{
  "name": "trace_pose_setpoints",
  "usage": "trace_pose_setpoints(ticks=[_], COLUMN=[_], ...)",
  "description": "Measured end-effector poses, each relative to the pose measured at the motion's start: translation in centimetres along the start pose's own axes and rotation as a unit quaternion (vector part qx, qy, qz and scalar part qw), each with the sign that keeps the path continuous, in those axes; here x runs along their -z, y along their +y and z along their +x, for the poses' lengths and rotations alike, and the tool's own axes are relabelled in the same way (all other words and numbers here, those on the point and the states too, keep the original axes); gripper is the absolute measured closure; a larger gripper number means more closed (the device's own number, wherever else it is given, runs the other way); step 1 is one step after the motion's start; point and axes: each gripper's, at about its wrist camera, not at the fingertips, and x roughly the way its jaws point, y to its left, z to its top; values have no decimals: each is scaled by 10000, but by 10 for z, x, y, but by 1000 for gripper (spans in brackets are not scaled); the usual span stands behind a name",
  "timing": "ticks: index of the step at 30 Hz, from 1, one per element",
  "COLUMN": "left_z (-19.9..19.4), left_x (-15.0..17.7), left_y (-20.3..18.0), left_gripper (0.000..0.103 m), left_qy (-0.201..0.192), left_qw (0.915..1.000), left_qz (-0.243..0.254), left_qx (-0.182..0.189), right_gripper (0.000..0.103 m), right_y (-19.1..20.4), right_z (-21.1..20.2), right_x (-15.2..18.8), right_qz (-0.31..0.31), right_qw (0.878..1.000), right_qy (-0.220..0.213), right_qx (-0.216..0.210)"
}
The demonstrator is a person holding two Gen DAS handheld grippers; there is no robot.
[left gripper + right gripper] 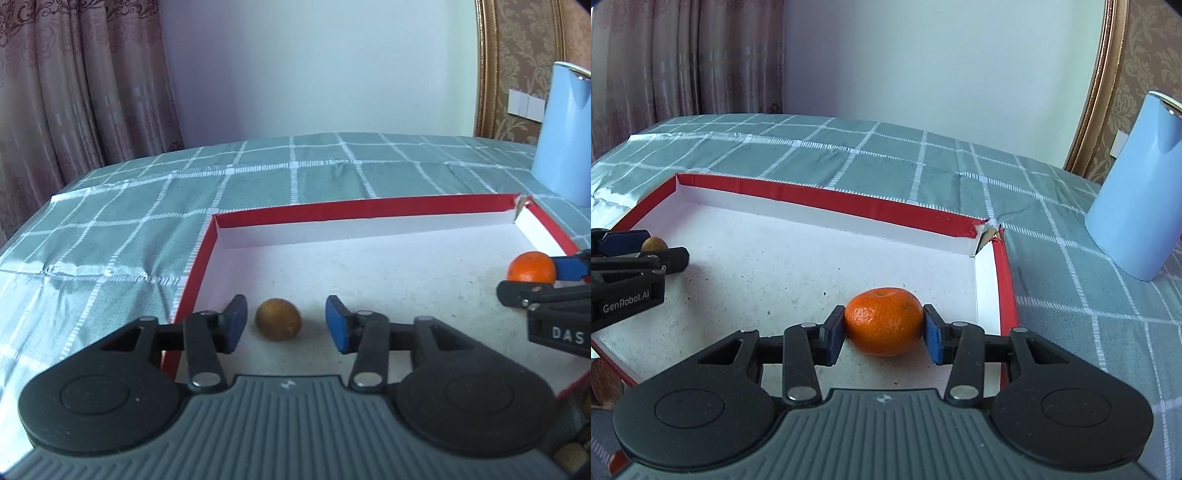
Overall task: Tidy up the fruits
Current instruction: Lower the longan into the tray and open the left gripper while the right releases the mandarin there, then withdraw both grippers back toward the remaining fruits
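Two fruits lie in one shallow red-rimmed box (369, 210) on a green checked bench (110, 221) — one brown kiwi (278, 319) and one mandarin (884, 321). The left claw (286, 321) stands apart around the kiwi, pads clear of it. The right claw (884, 334) is clamped on the mandarin, which rests on the box floor. One blue jug (1137, 199) stands beside the box.

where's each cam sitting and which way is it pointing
Left wrist: on the left hand-held gripper, looking forward and down into the red-rimmed box; its fingers stand apart around the small brown fruit; the right gripper intrudes at right.
Right wrist: on the right hand-held gripper, same slant; its pads press the orange; the left gripper shows at left.
Shared: box, both fruits, checked cloth, blue jug, curtain.
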Motion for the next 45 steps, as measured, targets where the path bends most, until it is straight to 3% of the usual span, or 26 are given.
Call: trace_pose_setpoints(ticks=[3,5,9,14,17,21,24,27,29,34,39,45], left_z=[-12,-23,-44,-67,-82,-105,-117,-125,-120,-118,-112,-105], left_x=[3,5,12,27,43,65,80,88,92,92,93,91], left_y=[-3,-2,8,18,25,41,50,65,66,50,51,45], left_gripper=[43,27,19,6,4,2,0,0,0,0,0,0], left_qy=[-280,-475,-761,-849,-886,-884,-835,-802,-517,-387,-217,25], left_qw=[9995,9988,9970,9962,9958,9955,9958,9926,9939,9974,9975,9983], left_qz=[126,102,-109,-192,-185,-345,-351,-644,-669,-209,-214,-71], left_qx=[-56,-31,-37,-97,-138,40,156,642,704,568,631,585], right_gripper=[60,59,45,44,43,30,30,30,30,30,29,28], right_y=[-5,-8,-15,-23,-26,-28,-28,-24,-21,-15,-13,-21], right_z=[-1,-4,-17,-43,-65,-96,-113,-126,-131,-135,-138,-135], right_x=[1,3,11,22,34,65,88,98,102,114,119,123], right_qz=[150,220,381,685,870,1004,1118,983,916,751,683,855], right_qw=[9999,9997,9985,9948,9913,9855,9808,9784,9771,9792,9790,9828], right_qy=[-29,-102,-394,-739,-969,-1326,-1546,-1775,-1891,-1844,-1890,-1560], right_qx=[-72,-81,-19,-123,-178,-327,-410,-389,-335,-381,-354,-501])
